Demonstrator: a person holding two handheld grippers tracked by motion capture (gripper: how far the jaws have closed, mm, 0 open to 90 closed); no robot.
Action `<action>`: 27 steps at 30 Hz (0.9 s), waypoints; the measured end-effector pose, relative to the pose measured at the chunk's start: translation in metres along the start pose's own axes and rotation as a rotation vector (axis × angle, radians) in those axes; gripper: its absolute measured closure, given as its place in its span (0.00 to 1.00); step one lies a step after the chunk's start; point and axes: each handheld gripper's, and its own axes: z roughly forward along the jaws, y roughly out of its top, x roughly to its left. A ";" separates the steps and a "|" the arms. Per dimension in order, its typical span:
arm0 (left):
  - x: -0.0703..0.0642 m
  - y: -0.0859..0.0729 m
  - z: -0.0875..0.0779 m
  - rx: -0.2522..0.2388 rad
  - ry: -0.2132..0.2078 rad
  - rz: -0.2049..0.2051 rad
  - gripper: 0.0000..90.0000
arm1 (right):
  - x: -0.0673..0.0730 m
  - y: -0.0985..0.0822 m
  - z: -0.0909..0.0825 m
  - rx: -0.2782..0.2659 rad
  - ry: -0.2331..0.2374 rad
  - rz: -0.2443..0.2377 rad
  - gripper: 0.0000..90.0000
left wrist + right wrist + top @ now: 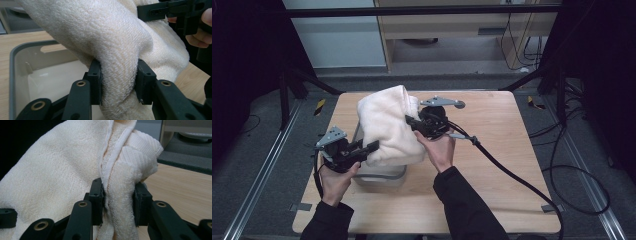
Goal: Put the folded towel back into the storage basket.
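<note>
A cream towel (389, 127) is held bunched up in the middle of the high view, above a grey-rimmed white bin (379, 175) that stands on the wooden surface (492, 150). The towel covers most of the bin, so only the bin's near edge shows below it, left of centre in the frame.

The left gripper (373, 146), held by the left hand (334, 180) in the lower left part of the frame, has its fingers clenched on the towel's lower left edge. In the left gripper view the two black fingers (95, 82) press a thick fold of towel (120, 62) between them, and the bin's pale inside (47, 77) lies open beneath, at the left of that frame. The other gripper's black frame crosses the upper right corner there, with fingertips of the person's hand beside it.

The right gripper (411, 121), held by the right hand (439, 150) near the centre of the high view, grasps the towel's right side. In the right gripper view its fingers (96, 200) pinch a hemmed, folded edge of the towel (62, 177), with the wooden surface (180, 185) at the right of the frame.

Whether the towel's lowest part touches the bin is hard to tell, since the cloth hides it
</note>
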 end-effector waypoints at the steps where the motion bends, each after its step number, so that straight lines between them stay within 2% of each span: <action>1: 0.002 0.000 -0.001 0.001 0.004 -0.003 0.69 | 0.001 0.000 0.002 0.000 -0.003 -0.009 0.74; 10: 0.016 -0.002 -0.008 0.006 0.029 -0.035 0.69 | 0.013 0.002 0.018 0.001 0.004 -0.013 0.74; 14: 0.021 -0.003 -0.010 0.004 0.033 -0.049 0.69 | 0.014 0.001 0.024 -0.004 0.019 0.000 0.74; 27: 0.031 -0.007 -0.010 0.021 0.065 -0.055 0.69 | 0.016 -0.007 0.038 -0.005 0.033 0.033 0.74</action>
